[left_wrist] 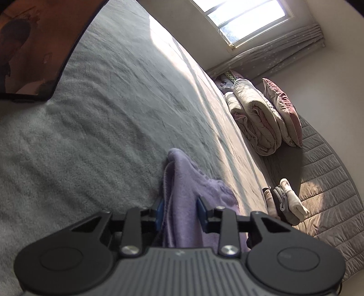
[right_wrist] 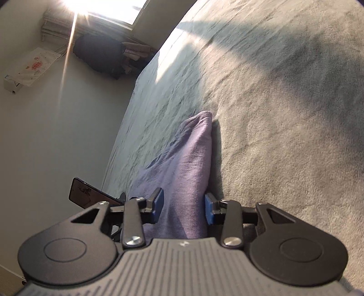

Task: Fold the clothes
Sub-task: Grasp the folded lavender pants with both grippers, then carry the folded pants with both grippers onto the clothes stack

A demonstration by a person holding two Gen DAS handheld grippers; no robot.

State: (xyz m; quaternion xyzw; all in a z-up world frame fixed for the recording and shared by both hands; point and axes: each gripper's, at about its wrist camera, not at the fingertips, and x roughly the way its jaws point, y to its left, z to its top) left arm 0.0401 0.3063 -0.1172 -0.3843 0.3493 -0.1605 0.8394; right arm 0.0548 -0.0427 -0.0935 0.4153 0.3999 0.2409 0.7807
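the left gripper [left_wrist: 179, 213] has its jaws partly closed around a bunched fold of a lavender garment [left_wrist: 182, 182]; the blue pads [left_wrist: 160, 210] sit against the cloth on both sides, so it looks pinched, with the fabric rising in a ridge ahead of the fingers and spilling down toward the camera. the garment lies on a grey fleecy blanket [left_wrist: 91, 125] that covers the bed.

the right gripper [right_wrist: 184, 206] is likewise partly closed on the same purple cloth [right_wrist: 188, 164], which runs between its blue pads [right_wrist: 158, 202] and tapers to a rounded corner further up the blanket [right_wrist: 273, 113]. the pads touch the cloth on each side.

in the left wrist view, a rolled duvet [left_wrist: 254, 118] and a pink cushion [left_wrist: 284, 111] rest at the far side of the bed on a quilted mat [left_wrist: 329, 193], with a small stack of folded clothes [left_wrist: 284, 202] near them. a window [left_wrist: 245, 18] lights the blanket. a phone [right_wrist: 86, 193] stands beside the bed's edge in the right wrist view.
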